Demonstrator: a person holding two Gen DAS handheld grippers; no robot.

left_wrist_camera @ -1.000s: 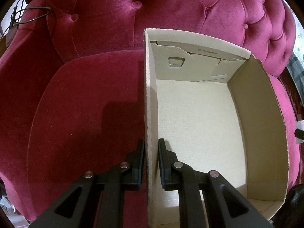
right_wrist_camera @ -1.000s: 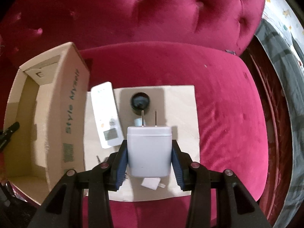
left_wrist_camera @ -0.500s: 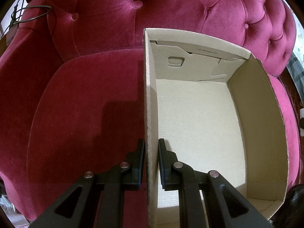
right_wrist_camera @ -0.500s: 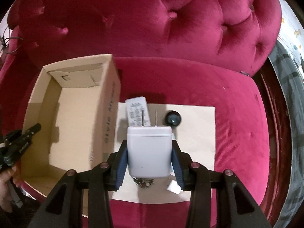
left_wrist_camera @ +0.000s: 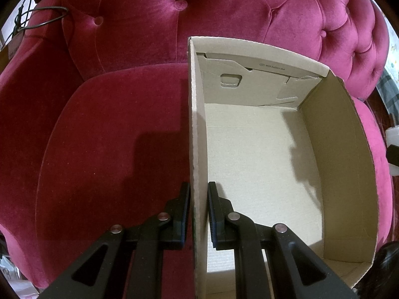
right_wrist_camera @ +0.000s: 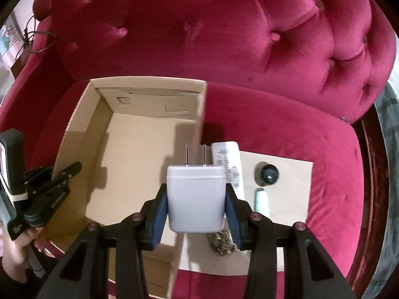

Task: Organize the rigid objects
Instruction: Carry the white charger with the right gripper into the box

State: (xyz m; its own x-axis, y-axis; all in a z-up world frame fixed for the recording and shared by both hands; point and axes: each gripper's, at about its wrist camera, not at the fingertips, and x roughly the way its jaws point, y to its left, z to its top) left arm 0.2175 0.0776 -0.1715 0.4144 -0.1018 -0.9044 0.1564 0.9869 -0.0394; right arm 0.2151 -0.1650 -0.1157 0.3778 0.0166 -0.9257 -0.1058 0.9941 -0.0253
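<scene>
An open cardboard box (left_wrist_camera: 256, 154) (right_wrist_camera: 139, 159) sits on a red velvet sofa seat. My left gripper (left_wrist_camera: 198, 191) is shut on the box's left wall (left_wrist_camera: 197, 149), one finger outside and one inside. In the right wrist view that left gripper (right_wrist_camera: 72, 172) shows at the box's left rim. My right gripper (right_wrist_camera: 195, 191) is shut on a white plug adapter (right_wrist_camera: 195, 199), prongs pointing away, held in the air above the box's right wall (right_wrist_camera: 199, 124). The box's floor is bare.
A cardboard sheet (right_wrist_camera: 286, 174) lies on the seat right of the box. On it are a white remote (right_wrist_camera: 227, 162), a dark round object (right_wrist_camera: 268, 177), a pale tube (right_wrist_camera: 261, 203) and a small chain (right_wrist_camera: 220, 244). The sofa's tufted back (right_wrist_camera: 224, 37) rises behind.
My right gripper has carried the plug adapter leftward from over the cardboard sheet to over the box's right wall. The left gripper and the box have not moved.
</scene>
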